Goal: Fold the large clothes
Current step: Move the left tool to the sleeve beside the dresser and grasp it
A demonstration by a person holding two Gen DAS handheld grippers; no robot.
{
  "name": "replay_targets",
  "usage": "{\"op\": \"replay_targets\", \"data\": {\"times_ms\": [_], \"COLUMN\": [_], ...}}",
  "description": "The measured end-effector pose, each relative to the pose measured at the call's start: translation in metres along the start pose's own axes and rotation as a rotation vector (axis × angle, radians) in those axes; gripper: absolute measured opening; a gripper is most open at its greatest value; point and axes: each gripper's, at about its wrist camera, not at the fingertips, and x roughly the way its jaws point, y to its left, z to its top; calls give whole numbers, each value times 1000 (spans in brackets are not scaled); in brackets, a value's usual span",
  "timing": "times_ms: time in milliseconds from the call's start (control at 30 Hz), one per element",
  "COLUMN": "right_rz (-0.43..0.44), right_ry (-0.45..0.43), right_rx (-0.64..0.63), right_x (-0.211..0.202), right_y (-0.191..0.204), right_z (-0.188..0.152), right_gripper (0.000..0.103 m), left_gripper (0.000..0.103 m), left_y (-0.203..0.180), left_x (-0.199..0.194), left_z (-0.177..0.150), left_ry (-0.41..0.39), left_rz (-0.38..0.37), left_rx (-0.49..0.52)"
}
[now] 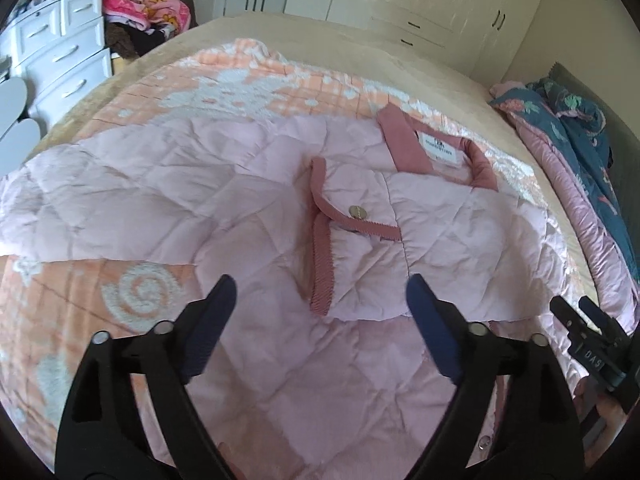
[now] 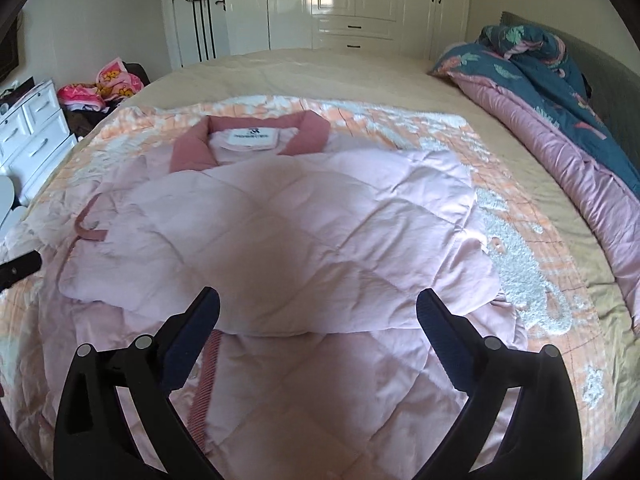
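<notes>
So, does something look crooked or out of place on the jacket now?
Yes, slightly. The pink quilted jacket has its right side folded across the front, but the far sleeve lies spread out to the side, so the fold is uneven. The collar lies flat. No damage shows, and neither claw holds anything.

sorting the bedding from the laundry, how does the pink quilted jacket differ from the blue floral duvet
The pink quilted jacket lies flat, partly folded, mid-bed; the blue floral duvet sits bunched in a heap by the headboard. The jacket is plain pale pink with darker pink trim; the duvet is dark, patterned. Both look padded.
</notes>
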Motion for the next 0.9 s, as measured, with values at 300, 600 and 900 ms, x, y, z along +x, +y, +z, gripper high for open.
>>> {"op": "replay_targets", "data": {"times_ms": [300,600,900], "right_rz": [25,55,112], "right_ry": [-51,-109,-149], "right_rx": [-58,-164,-244], "right_x": [-32,-65,-82], "right_y": [34,90,149], "right_z": [4,15,25], "right_gripper": [99,99,99], "left_gripper": [94,94,94], "left_y": [24,59,104], "left_x": [-31,-57,-91], "left_z": [-1,4,14], "left_ry": [-24,-66,-158], "left_rz": [49,108,220], "left_rx": [-53,-114,-177]}}
